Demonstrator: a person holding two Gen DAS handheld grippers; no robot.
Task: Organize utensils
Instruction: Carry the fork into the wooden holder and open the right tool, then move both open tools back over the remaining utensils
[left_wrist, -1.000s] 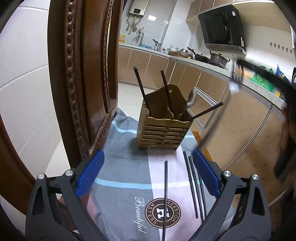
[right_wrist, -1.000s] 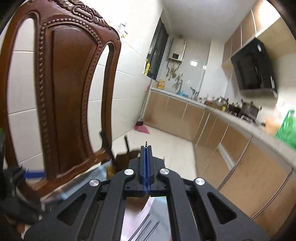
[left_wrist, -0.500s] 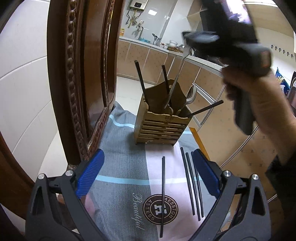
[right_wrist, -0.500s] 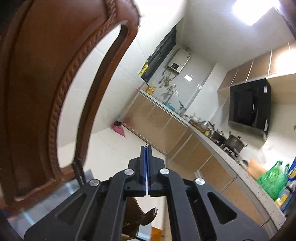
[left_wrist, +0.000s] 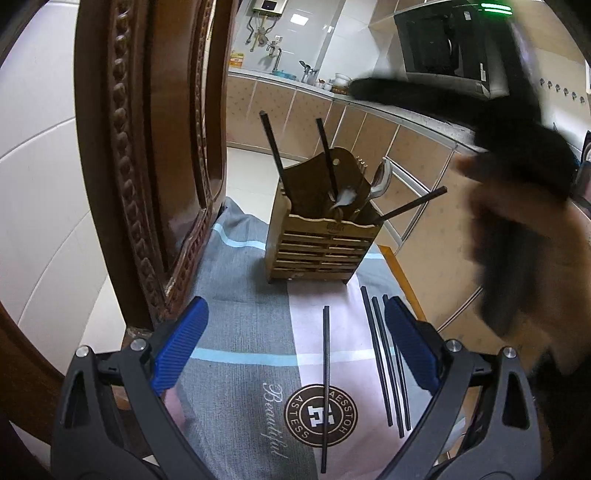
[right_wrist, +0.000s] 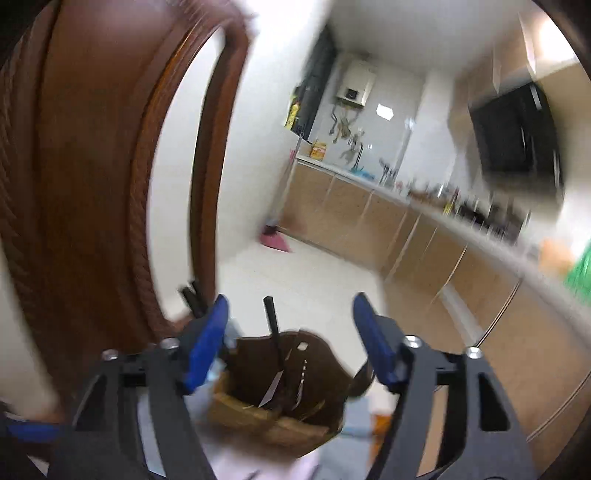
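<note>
Utensils: four black chopsticks (left_wrist: 325, 380) lie on cloth (left_wrist: 240, 332); left claw (left_wrist: 295, 343) and right claw (right_wrist: 291, 339) gape, empty.

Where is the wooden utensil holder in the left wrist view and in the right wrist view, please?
Left wrist: the holder stands at centre, slightly above the middle, on the cloth, beyond the open jaws.
Right wrist: the holder is at lower centre, blurred, seen from above between the open jaws.
Shared landmark: the carved chair back, on the left in both views.
</note>
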